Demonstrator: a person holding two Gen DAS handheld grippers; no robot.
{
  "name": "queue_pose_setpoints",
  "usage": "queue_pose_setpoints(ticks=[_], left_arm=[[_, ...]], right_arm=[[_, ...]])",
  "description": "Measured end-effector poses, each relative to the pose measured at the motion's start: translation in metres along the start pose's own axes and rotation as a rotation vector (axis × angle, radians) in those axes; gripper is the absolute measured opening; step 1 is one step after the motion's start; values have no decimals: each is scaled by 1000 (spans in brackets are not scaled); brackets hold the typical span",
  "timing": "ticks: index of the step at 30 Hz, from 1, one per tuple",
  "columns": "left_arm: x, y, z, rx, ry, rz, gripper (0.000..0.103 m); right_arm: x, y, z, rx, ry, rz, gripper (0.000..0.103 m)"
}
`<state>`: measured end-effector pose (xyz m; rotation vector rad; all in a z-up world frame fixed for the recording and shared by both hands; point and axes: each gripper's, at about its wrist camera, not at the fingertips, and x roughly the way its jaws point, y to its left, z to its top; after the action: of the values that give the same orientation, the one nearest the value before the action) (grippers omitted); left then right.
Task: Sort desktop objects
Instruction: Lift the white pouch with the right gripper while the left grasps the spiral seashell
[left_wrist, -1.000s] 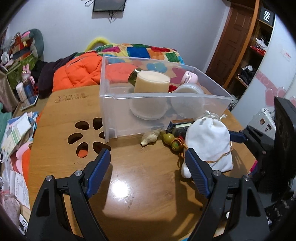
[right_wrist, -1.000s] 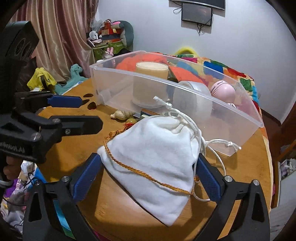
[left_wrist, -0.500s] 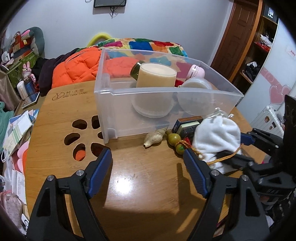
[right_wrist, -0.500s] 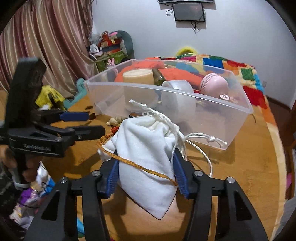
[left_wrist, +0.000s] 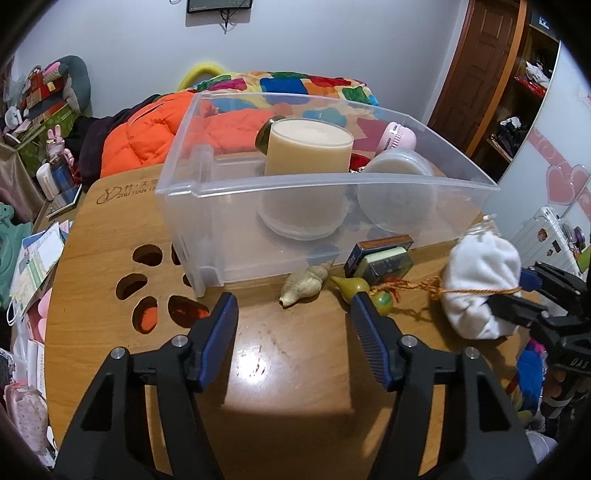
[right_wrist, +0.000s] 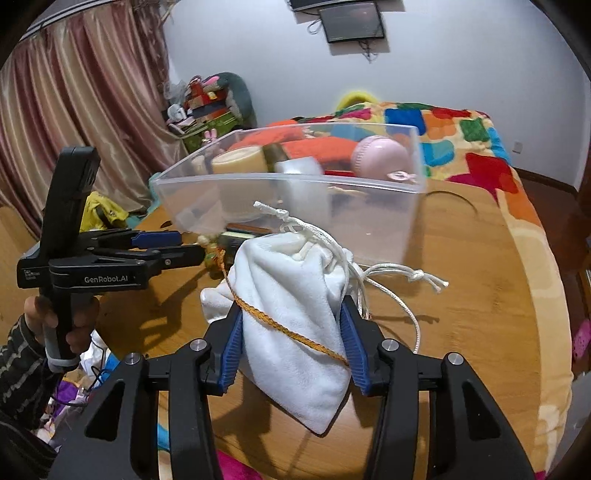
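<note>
My right gripper (right_wrist: 291, 314) is shut on a white drawstring pouch (right_wrist: 295, 291), and its jaws are still closing on the soft cloth. An orange cord (right_wrist: 280, 328) runs across the pouch. In the left wrist view the pouch (left_wrist: 480, 273) hangs at the right in that gripper (left_wrist: 524, 291), beside the clear bin (left_wrist: 221, 192). My left gripper (left_wrist: 294, 306) is open and its jaws are closing, with nothing between them. A beige shell (left_wrist: 304, 286) lies just beyond its tips. Green gourd beads (left_wrist: 354, 286) and a small tin (left_wrist: 384, 258) lie by the bin wall.
The bin holds a cream candle (left_wrist: 308, 147), a round white container (left_wrist: 395, 173) and a pink fan (right_wrist: 380, 158). The wooden table (left_wrist: 295, 369) has paw-shaped cutouts (left_wrist: 147, 284) at the left. A bed with a colourful quilt (right_wrist: 461, 129) stands behind.
My right gripper's jaws have closed onto the pouch and carried it to the right along the bin. My left gripper's jaws have narrowed, and the shell now lies closer to their tips.
</note>
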<state>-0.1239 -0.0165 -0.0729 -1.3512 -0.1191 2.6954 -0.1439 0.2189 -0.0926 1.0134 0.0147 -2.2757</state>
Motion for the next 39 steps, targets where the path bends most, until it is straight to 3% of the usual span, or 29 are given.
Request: queue_pose_setpoints(ticks=[12,17,21,24,39], left_arm=[[12,-16,9,13,-3,59,54],[15,-24,9,32,-14,113,47],[16,-27,8,35,-24,132,34],[16,-29,8,44,-29,126,26],[-2,-13,3,-7,-48,38,26]], right_arm=[[-8,-19,-4,-11,-8,-20,43],[-7,-20,-6,-19,-10,-10,43],[-10,-20,-9,-11,-14,3,43],[-10,-20,-8,-5,-15,6,43],[-24,-9,7,-14,-52,8,43]])
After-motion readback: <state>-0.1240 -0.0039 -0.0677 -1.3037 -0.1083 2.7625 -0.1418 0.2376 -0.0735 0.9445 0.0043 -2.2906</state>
